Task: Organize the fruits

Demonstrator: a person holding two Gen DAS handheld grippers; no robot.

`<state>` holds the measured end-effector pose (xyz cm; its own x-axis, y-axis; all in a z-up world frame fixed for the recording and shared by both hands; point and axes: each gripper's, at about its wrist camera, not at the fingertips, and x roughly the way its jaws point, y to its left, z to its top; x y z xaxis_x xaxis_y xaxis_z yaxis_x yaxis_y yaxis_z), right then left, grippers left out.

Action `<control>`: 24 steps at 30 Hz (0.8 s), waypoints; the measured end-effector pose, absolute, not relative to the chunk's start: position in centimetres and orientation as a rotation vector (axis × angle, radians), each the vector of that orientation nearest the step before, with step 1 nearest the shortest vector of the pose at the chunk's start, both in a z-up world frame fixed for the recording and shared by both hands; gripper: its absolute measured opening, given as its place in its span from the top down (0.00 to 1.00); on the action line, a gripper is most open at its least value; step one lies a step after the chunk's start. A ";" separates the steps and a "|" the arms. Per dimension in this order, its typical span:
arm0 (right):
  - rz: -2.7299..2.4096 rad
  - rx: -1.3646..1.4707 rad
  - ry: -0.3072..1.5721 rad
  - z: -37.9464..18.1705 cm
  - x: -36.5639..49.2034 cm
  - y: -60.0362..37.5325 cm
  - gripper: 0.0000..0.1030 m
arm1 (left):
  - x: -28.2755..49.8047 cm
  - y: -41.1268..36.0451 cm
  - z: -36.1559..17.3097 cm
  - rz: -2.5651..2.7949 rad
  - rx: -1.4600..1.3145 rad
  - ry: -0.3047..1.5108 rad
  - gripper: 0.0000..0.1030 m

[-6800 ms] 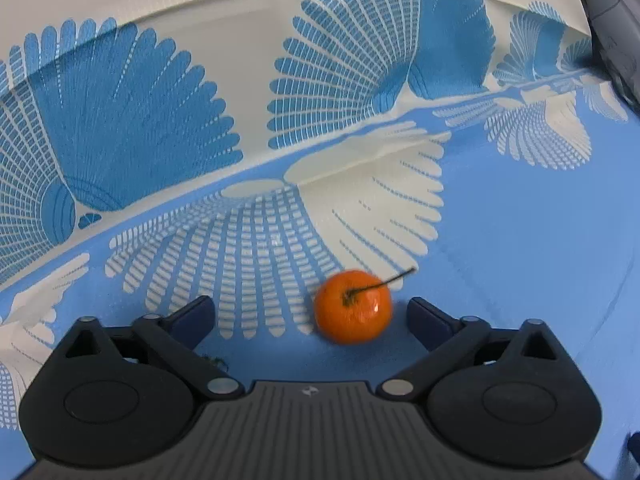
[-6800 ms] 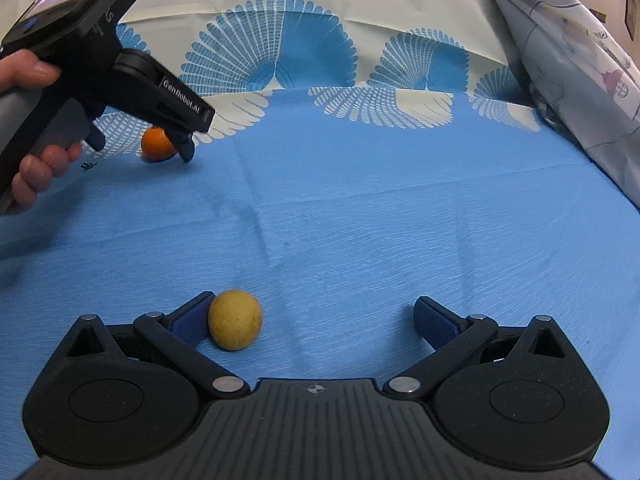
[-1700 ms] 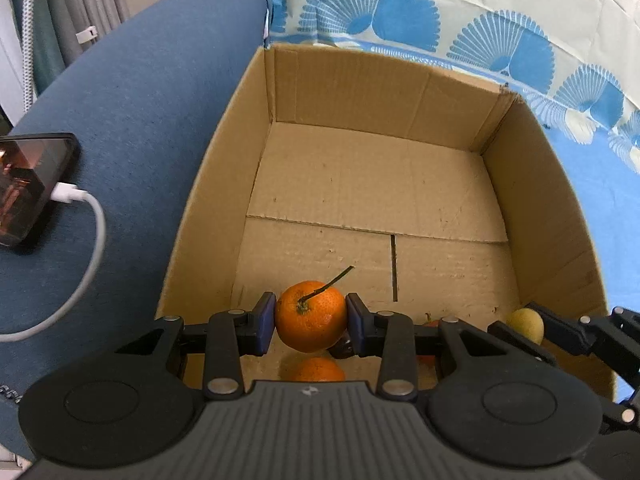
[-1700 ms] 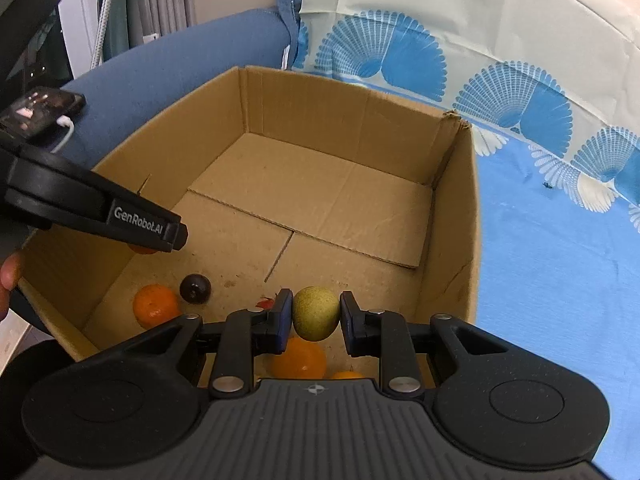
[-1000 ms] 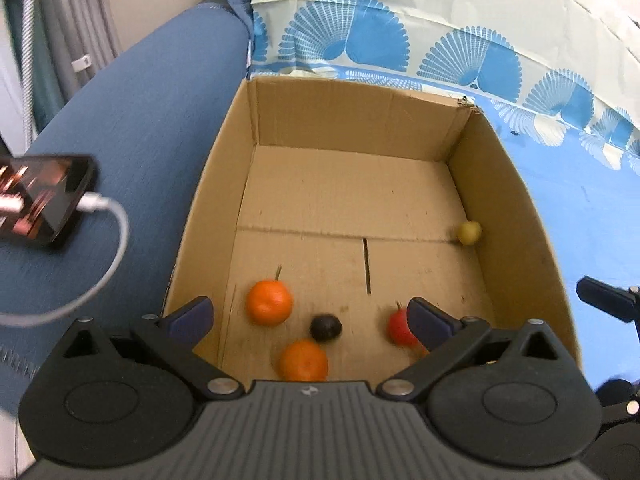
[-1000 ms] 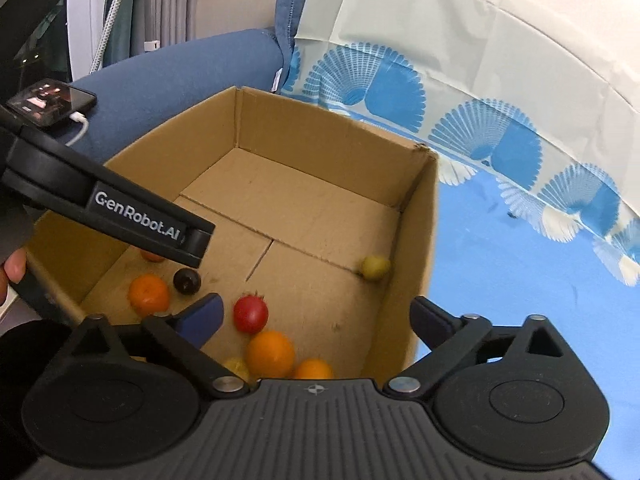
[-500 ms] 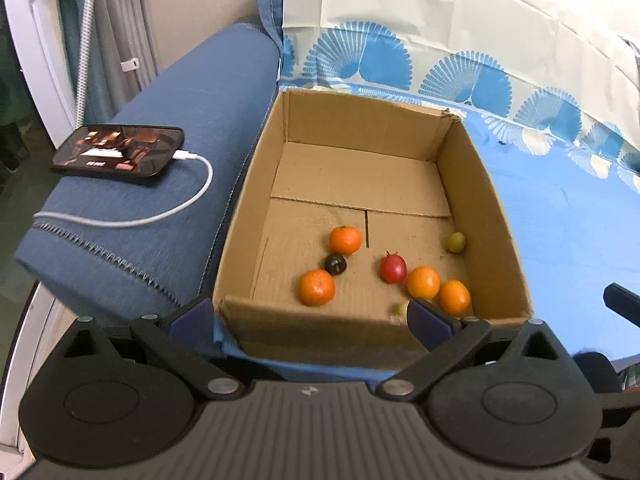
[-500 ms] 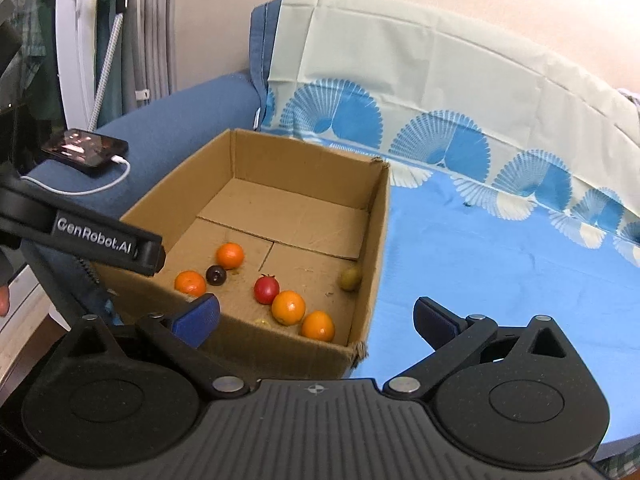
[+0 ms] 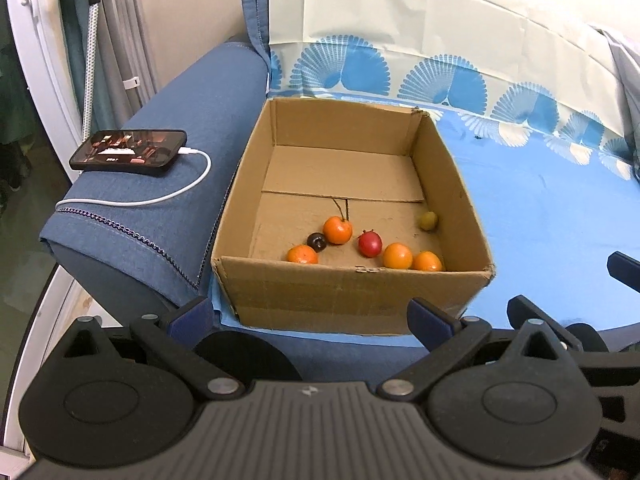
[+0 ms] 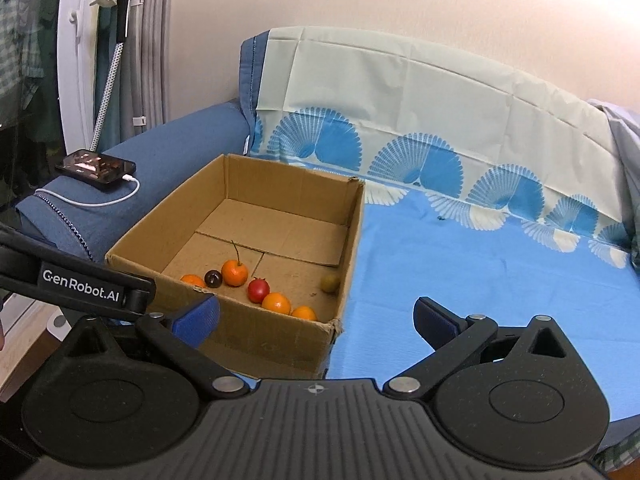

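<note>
Fruits (image 9: 338, 230): lower centre, corralled in cardboard box (image 9: 352, 300) so none roll.
Left gripper (image 9: 308, 316): your jaws spread, empty.
Right gripper (image 10: 316, 316): jaws spread, empty.

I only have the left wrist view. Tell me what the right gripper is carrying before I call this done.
Observer: Nothing. In the right wrist view the right gripper has its fingers wide apart, with an empty gap between them.
Operator: Check the cover out to the right for stray fruit.
Observer: That view shows the blue cover out to the grey cloth, and no fruit lies on it.
Operator: Place my gripper against the box.
Observer: The left gripper shows side-on there, lettered GenRobot.AI, outside the box near its front left corner.
</note>
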<state>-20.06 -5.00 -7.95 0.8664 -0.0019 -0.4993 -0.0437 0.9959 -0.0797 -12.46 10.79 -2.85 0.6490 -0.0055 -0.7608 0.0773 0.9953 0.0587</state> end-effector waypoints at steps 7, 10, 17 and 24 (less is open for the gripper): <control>0.038 -0.091 0.512 -7.8 -20.9 -4.8 0.01 | -13.1 10.4 -2.7 -0.031 0.129 0.868 0.00; 0.039 -0.087 0.510 -7.7 -21.1 -5.0 0.01 | -13.3 10.5 -2.6 -0.031 0.127 0.868 0.00; 0.033 -0.081 0.514 -7.7 -21.1 -5.0 0.01 | -13.4 10.4 -2.5 -0.028 0.134 0.865 0.00; 0.031 -0.080 0.518 -7.8 -21.0 -5.0 0.01 | -13.3 10.3 -2.6 -0.022 0.142 0.865 0.00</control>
<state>-20.97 -4.95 -7.80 0.8686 0.0089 -0.4954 -0.0494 0.9964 -0.0687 -13.29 10.27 -2.60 0.6487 0.0386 -0.7601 0.0765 0.9903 0.1157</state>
